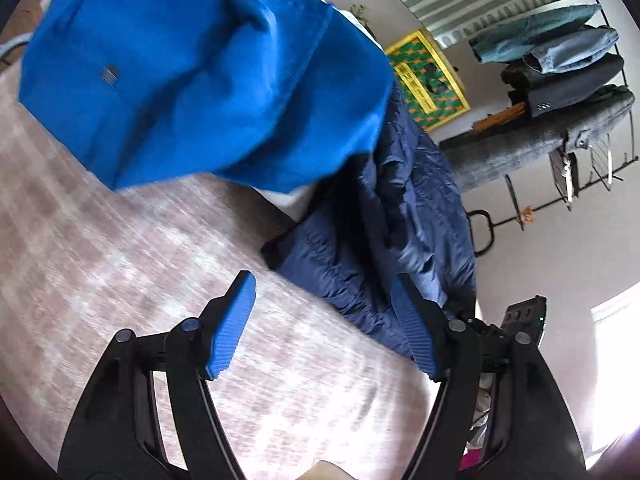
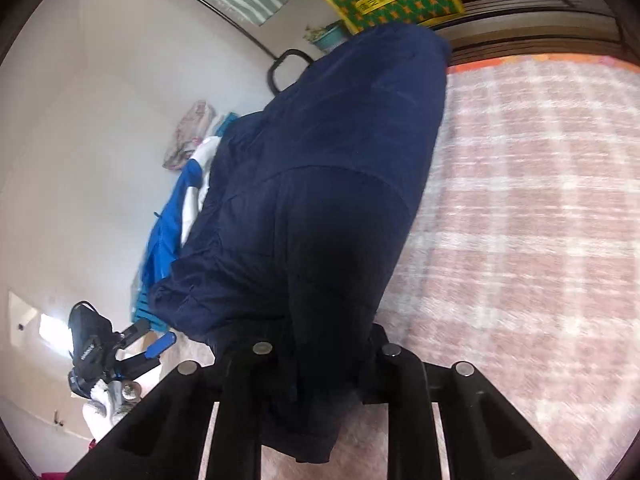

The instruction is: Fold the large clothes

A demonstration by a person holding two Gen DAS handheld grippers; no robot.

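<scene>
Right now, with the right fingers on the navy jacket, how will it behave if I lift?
The navy jacket will probably sag: it already drapes in soft folds. Its sheen in the left wrist view suggests slippery fabric, so it may slide from the right gripper. Likely light for its bulk.

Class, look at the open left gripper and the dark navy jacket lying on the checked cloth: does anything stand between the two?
Nothing visible does. The left gripper is open, its blue fingers empty, and the navy jacket lies just ahead of them on the checked cloth. The bright blue garment lies farther off, not in the path.
</scene>
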